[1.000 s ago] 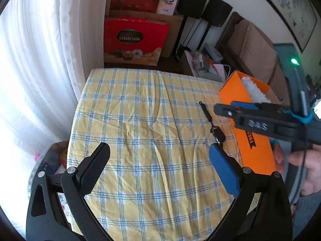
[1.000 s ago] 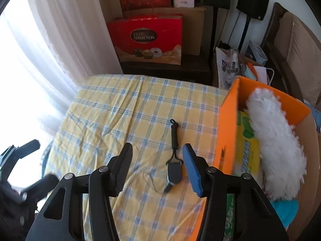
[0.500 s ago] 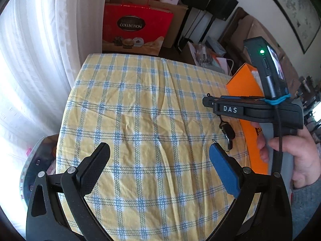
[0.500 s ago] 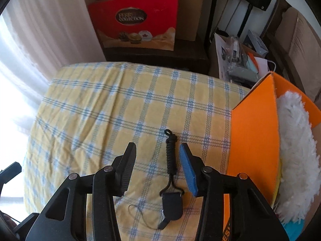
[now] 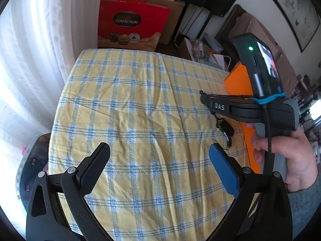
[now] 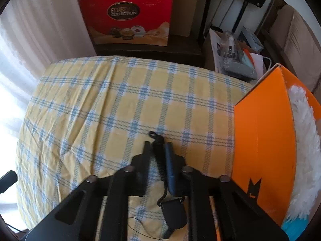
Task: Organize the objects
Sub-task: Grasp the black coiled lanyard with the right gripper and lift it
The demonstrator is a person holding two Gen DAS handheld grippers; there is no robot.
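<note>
One black braided cord [image 6: 158, 152] with a flat black fob [image 6: 174, 210] at its near end is seen lying on the yellow and blue checked tablecloth [image 6: 120, 104], just beside the one orange box [image 6: 262, 140] that stands at the table's right edge. The right gripper [image 6: 158, 150] is pointed steeply down at the cloth, and its two fingers, one black [image 6: 145, 160] and one blue [image 6: 170, 164], have just been closing and are now pressed together on the braided part of the cord, while the fob and a thin loop of wire are left trailing on the cloth below the grip. In the left wrist view the same gripper is seen from the side, held by one hand [image 5: 289, 156], with a small device [image 5: 258, 68] bearing a green light strapped on top by a blue band; the fob [image 5: 225, 127] is seen hanging just under it. The left gripper [image 5: 158, 156] is held over a bare part of the cloth with its two fingers wide apart and nothing between them. One white fluffy duster [image 6: 303, 140] is seen inside the orange box. Beyond the table one red gift bag [image 6: 128, 14] printed with chocolates is stood against brown cardboard, and two dark speakers on stands are made out further right, beside white curtains [image 5: 30, 60] on the left
</note>
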